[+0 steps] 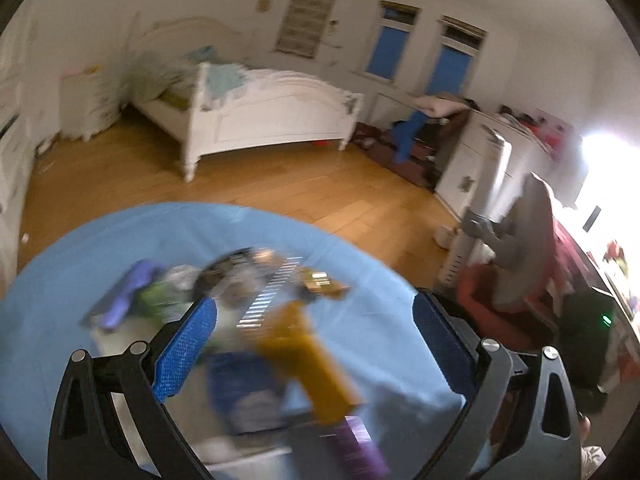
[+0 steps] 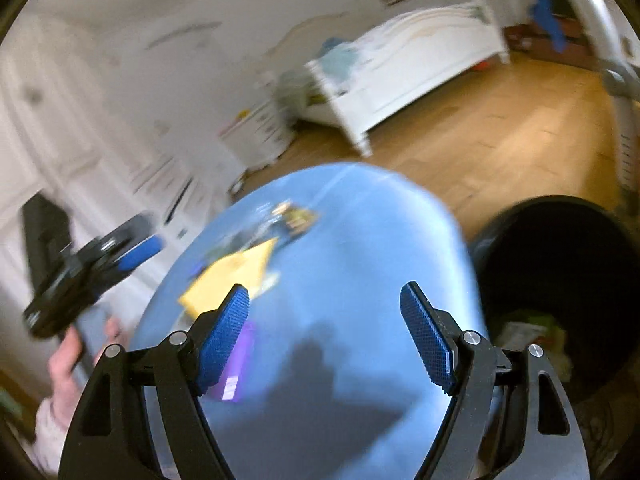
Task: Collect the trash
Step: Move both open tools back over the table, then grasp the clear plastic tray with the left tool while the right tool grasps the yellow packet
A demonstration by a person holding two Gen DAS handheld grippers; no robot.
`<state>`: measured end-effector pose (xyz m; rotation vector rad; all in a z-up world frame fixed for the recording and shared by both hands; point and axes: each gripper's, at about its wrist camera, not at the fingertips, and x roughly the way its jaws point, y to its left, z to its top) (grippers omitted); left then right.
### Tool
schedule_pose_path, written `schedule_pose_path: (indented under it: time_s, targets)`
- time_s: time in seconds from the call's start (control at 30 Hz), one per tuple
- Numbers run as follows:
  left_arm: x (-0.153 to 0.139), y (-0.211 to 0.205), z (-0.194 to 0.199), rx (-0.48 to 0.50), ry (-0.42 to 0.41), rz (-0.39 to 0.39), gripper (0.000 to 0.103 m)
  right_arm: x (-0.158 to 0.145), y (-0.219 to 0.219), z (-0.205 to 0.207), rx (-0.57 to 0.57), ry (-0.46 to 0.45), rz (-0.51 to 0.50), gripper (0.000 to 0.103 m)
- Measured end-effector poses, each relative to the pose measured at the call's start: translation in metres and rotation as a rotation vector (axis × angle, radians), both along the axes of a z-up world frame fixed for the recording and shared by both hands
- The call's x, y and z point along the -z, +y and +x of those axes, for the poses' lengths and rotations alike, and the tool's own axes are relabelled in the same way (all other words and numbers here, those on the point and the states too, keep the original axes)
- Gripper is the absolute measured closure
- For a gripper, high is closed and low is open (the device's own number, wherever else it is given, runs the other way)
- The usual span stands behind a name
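Both views are motion-blurred, so item IDs are rough.

Left gripper: jaws wide, nothing between them, hanging over the litter pile. In the right wrist view it sits off the table's left edge, hand on the grip.

Trash, left to right on the blue table: purple scrap, green wrapper, a dark printed packet, a yellow packet, and a purple packet at the near edge. All are bunched on the left half; the right half is bare cloth.

Right gripper: jaws wide, empty, above the table's near-middle.

Black bin: on the floor just beside the table's right edge, some paper already in it. Probably parked there for a short carry from pile to bin.

Room: wood floor, white bed by the far wall, white cabinets, clutter at right.
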<state>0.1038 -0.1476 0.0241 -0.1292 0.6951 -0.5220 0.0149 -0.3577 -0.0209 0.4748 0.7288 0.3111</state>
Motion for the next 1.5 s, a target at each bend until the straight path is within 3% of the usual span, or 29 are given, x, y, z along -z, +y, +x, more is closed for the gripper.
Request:
schedule_pose_path:
  time_s: [0.1, 0.23, 0.4, 0.47, 0.57, 0.67, 0.8, 1.0, 1.1, 1.4, 1.5]
  targets:
    - [0.012, 0.019, 0.018, -0.033, 0.027, 0.023, 0.005, -0.004, 0.046, 0.011, -0.103, 0.007, -0.016, 0.025]
    - [0.024, 0.015, 0.041, 0.021, 0.051, 0.068, 0.005, -0.007, 0.087, 0.023, -0.167, 0.012, -0.067, 0.025]
    - [0.039, -0.006, 0.062, 0.096, 0.058, 0.166, 0.005, -0.007, 0.109, 0.038, -0.193, 0.015, -0.109, 0.026]
    - [0.043, -0.01, 0.07, 0.113, 0.068, 0.179, 0.005, -0.004, 0.108, 0.044, -0.192, 0.023, -0.119, 0.035]
    - [0.049, -0.015, 0.078, 0.154, 0.088, 0.165, 0.009, 0.003, 0.11, 0.052, -0.198, 0.047, -0.136, 0.052]
    - [0.059, -0.018, 0.085, 0.181, 0.144, 0.159, 0.052, 0.006, 0.107, 0.053, -0.19, 0.045, -0.145, 0.068]
    - [0.061, -0.01, 0.083, 0.171, 0.152, 0.108, 0.062, 0.009, 0.102, 0.052, -0.175, 0.035, -0.136, 0.086]
    - [0.045, 0.011, 0.061, 0.124, 0.12, 0.006, 0.064, 0.01, 0.073, 0.041, -0.141, 0.028, -0.019, 0.098]
    - [0.028, 0.015, 0.045, 0.112, 0.088, -0.03, 0.064, 0.0, 0.055, 0.029, -0.122, -0.008, 0.053, 0.098]
    - [-0.022, 0.006, -0.005, 0.135, 0.012, -0.115, 0.064, -0.03, 0.004, -0.003, -0.033, -0.104, 0.116, 0.098]
    - [-0.028, -0.01, -0.016, 0.166, 0.005, -0.112, 0.064, -0.037, -0.022, -0.018, 0.022, -0.132, 0.124, 0.098]
